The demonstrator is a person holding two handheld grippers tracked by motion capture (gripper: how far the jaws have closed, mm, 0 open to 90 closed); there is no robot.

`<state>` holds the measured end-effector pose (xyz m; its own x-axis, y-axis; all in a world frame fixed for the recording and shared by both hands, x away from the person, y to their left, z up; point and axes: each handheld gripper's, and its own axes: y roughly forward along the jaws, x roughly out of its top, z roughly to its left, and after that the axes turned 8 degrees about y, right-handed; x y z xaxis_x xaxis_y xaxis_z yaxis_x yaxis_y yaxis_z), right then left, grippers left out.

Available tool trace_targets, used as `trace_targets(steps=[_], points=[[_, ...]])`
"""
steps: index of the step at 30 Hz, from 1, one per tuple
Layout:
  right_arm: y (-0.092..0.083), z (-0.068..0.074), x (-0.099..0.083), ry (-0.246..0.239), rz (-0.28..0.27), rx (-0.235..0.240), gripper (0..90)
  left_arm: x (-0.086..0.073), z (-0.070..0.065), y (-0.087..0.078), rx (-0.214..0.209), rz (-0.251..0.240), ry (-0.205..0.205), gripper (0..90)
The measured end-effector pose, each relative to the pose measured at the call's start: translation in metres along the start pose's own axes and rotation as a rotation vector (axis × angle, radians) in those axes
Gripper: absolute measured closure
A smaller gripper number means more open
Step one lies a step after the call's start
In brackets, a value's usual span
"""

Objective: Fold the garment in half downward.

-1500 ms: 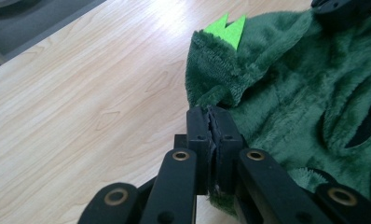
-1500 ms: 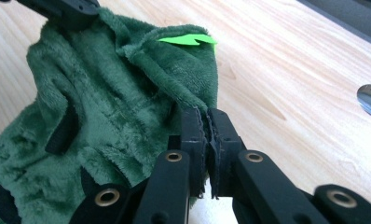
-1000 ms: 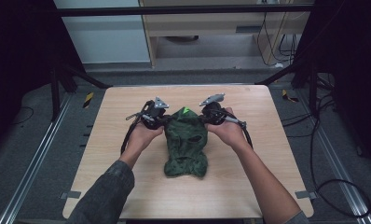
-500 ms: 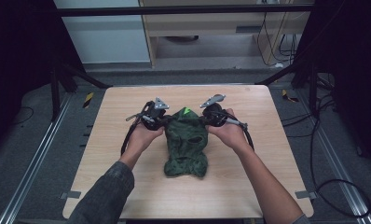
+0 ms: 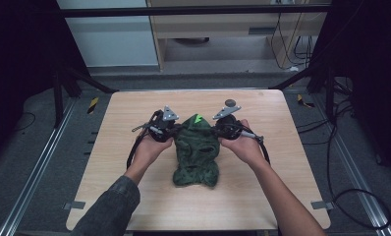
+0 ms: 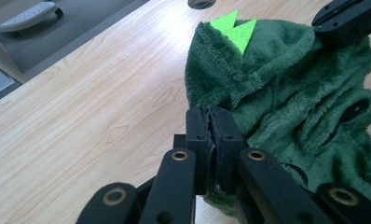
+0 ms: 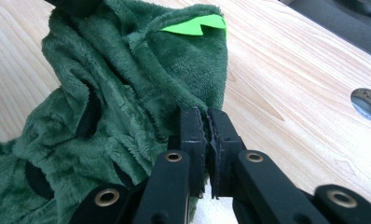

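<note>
A dark green plush garment with a bright green zigzag tag lies crumpled at the middle of the wooden table. My left gripper is shut on the garment's left edge; in the left gripper view the closed jaws pinch the fleece. My right gripper is shut on the right edge, and the right gripper view shows its jaws clamped on the fleece. The other gripper's black tip touches the far side of the cloth.
A round grommet hole sits in the table near its far edge, also seen as a hole in the right gripper view. Black frame legs and cables stand around the table on the grey floor.
</note>
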<state>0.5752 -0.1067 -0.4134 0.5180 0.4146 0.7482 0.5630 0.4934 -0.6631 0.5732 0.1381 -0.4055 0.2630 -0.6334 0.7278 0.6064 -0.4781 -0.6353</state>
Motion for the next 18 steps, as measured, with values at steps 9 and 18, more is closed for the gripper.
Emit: trace_targets(steps=[9,18], points=[[-0.006,0.008,-0.006,-0.022,-0.012,0.004,85.9,-0.008,-0.009,-0.006,-0.003,-0.028,-0.001,87.2],[-0.013,0.017,-0.017,-0.056,-0.022,-0.006,85.7,-0.017,-0.02,-0.013,-0.011,-0.045,0.011,86.9]])
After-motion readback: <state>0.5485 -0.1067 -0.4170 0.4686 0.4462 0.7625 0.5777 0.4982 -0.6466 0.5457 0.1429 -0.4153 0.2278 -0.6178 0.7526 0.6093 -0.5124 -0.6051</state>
